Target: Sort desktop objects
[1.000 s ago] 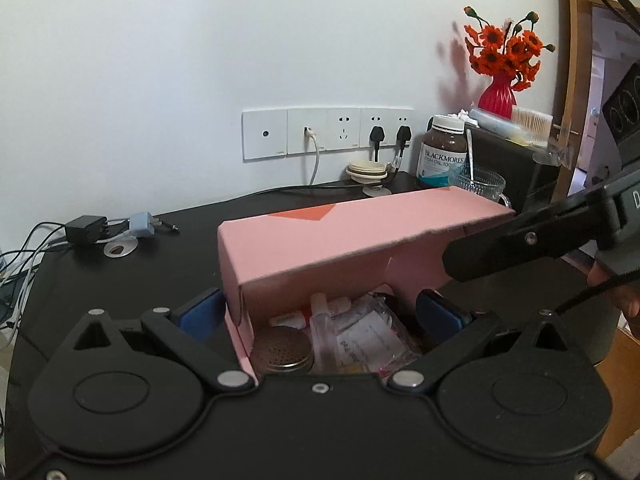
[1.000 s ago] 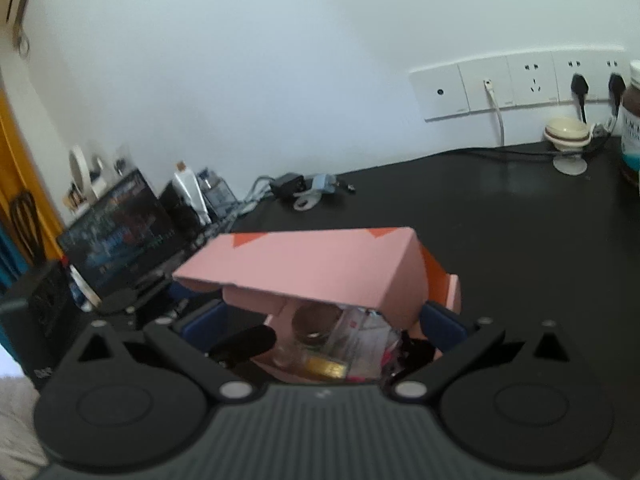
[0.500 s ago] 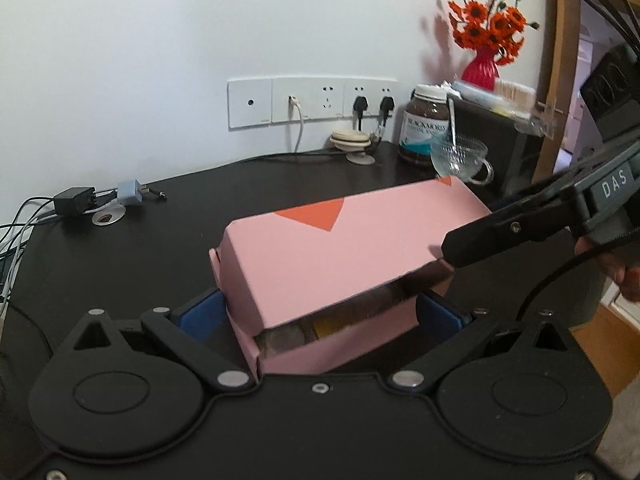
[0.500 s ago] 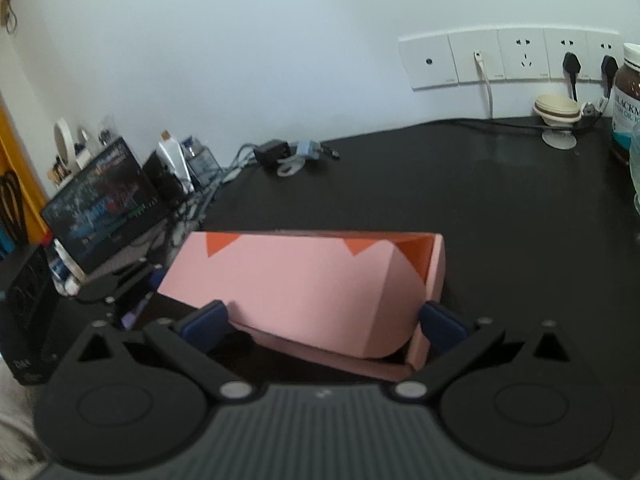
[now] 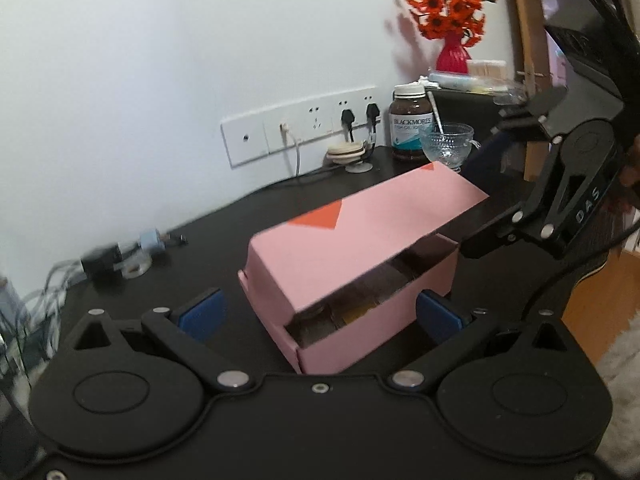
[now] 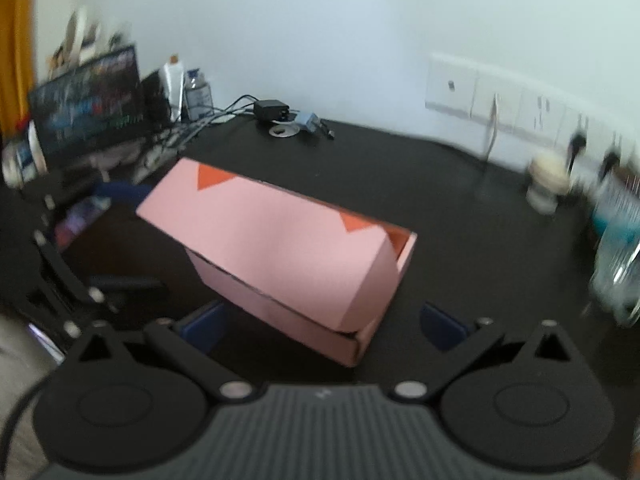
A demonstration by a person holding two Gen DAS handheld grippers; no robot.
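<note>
Pink cardboard box [image 5: 360, 256] lid ajar on black worktop [image 6: 460, 208]; left claw [image 5: 320, 314] and right claw [image 6: 324, 322] both spread, bare worktop all round the box.

Pink box [image 5: 360, 256], lid ajar: sits between the left gripper's [image 5: 320, 316] spread fingers. Bare black desk [image 6: 460, 208] ahead of it. Beyond: glass cup [image 5: 446, 140], supplement bottle [image 5: 412, 124], cable clutter [image 6: 276, 116].

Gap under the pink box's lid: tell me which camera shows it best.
The left wrist view: it faces the pink box where the lid stands ajar, showing dim contents. The right wrist view is blurred and shows mostly the lid's top.
</note>
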